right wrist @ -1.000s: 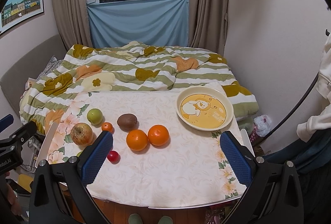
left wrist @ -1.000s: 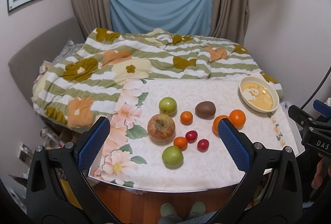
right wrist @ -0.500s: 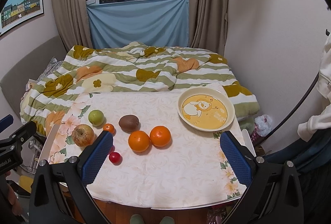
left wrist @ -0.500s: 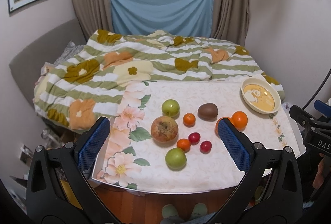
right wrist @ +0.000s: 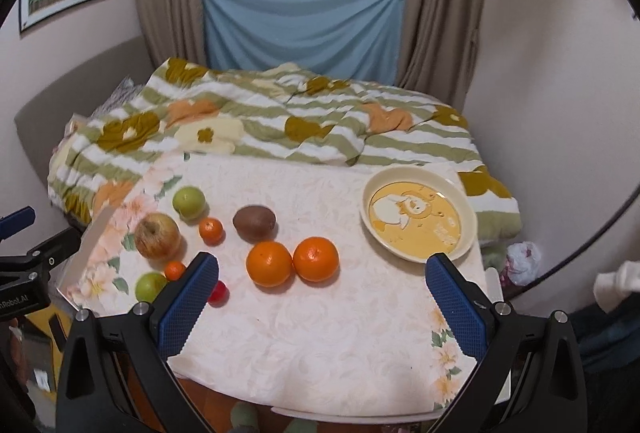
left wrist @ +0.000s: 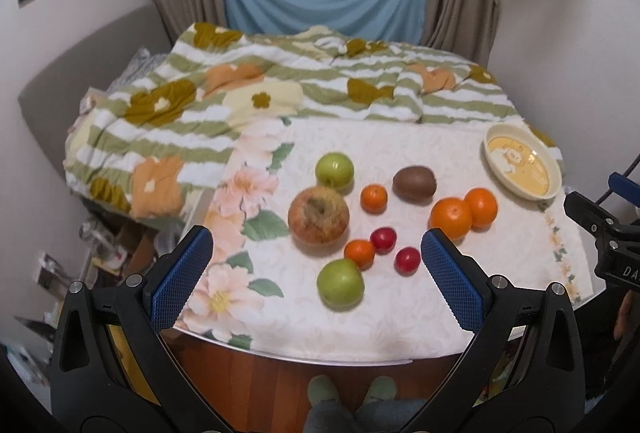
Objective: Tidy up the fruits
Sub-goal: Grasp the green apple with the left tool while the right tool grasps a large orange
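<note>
We note two bright orange oranges point(right wrist: 292, 261), a brown kiwi point(right wrist: 254, 221), a cream plate point(right wrist: 468, 217) with a yellow cartoon centre, a white floral-bordered tablecloth point(right wrist: 320, 329), and a green-striped floral quilt point(right wrist: 304, 129).

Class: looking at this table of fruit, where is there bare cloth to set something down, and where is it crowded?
Free: the near strip between the two oranges and the table's front edge, and the stretch between kiwi and plate. Crowded: the left cluster around the big apple.
</note>
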